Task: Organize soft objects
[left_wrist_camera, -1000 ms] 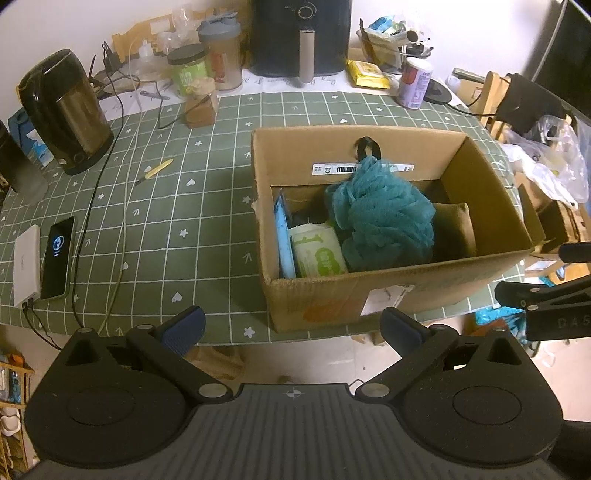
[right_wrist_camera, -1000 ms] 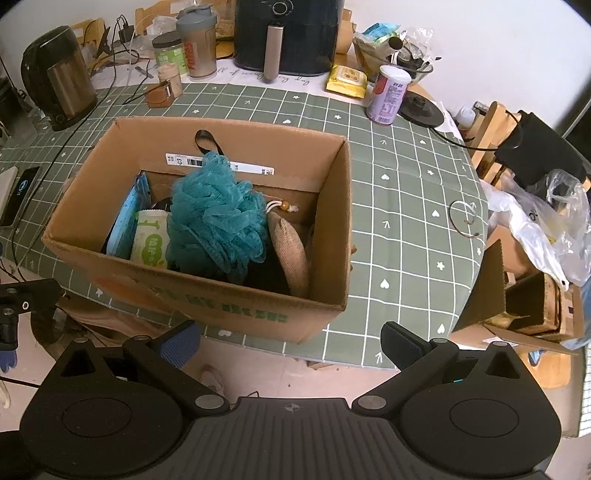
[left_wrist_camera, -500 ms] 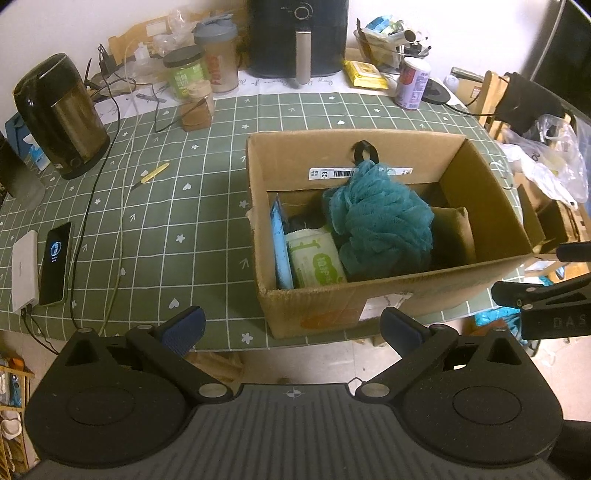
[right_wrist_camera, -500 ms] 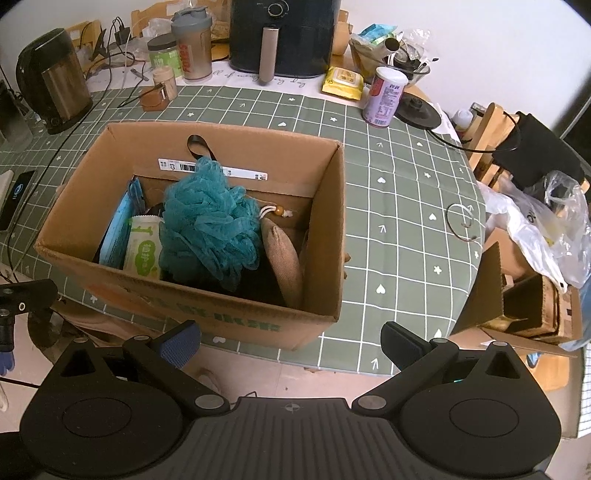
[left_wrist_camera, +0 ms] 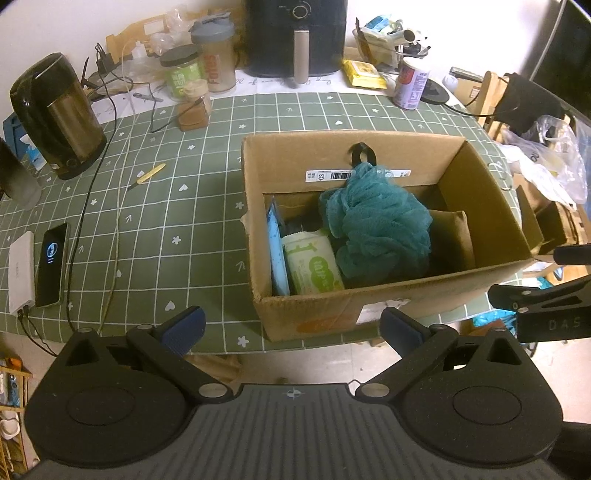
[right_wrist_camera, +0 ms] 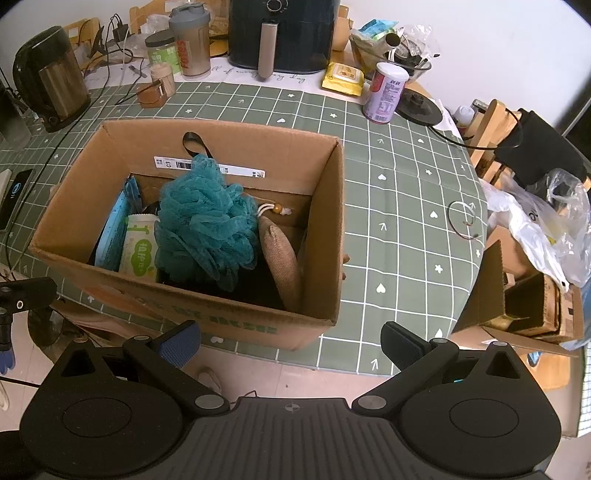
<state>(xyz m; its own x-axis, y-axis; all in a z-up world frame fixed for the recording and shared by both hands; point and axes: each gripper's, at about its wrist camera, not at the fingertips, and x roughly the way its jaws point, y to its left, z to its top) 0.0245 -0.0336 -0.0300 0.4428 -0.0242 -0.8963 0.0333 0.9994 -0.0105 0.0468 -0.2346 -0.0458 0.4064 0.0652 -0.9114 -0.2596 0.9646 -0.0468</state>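
Each tool [left_wrist_camera: 291, 325] is matte black with blue-padded fingers [left_wrist_camera: 184, 326] (silver pivot screws, ribbed grey centre).

table cover [left_wrist_camera: 207, 206]: a sage green is being shown, crossed by a white grid and dotted with small white hearts, stars and arrows
cardboard box [right_wrist_camera: 325, 236]: plain brown is being shown, with green print and an orange patch on the near wall
bath pouf [right_wrist_camera: 207, 221]: teal mesh is being shown
wipes pack [left_wrist_camera: 312, 262]: pale cream with light green lettering is being shown
flat pack [left_wrist_camera: 277, 251]: light blue is being shown
pouch [right_wrist_camera: 280, 258]: tan burlap is being shown
kettle [left_wrist_camera: 55, 114]: glossy black and bronze are being shown
air fryer [right_wrist_camera: 280, 33]: dark navy with a grey handle is being shown
left hand-held gripper [left_wrist_camera: 291, 325]: black is being shown, with blue pads [left_wrist_camera: 184, 326]
right hand-held gripper [right_wrist_camera: 290, 341]: black is being shown, with blue pads [right_wrist_camera: 179, 345]
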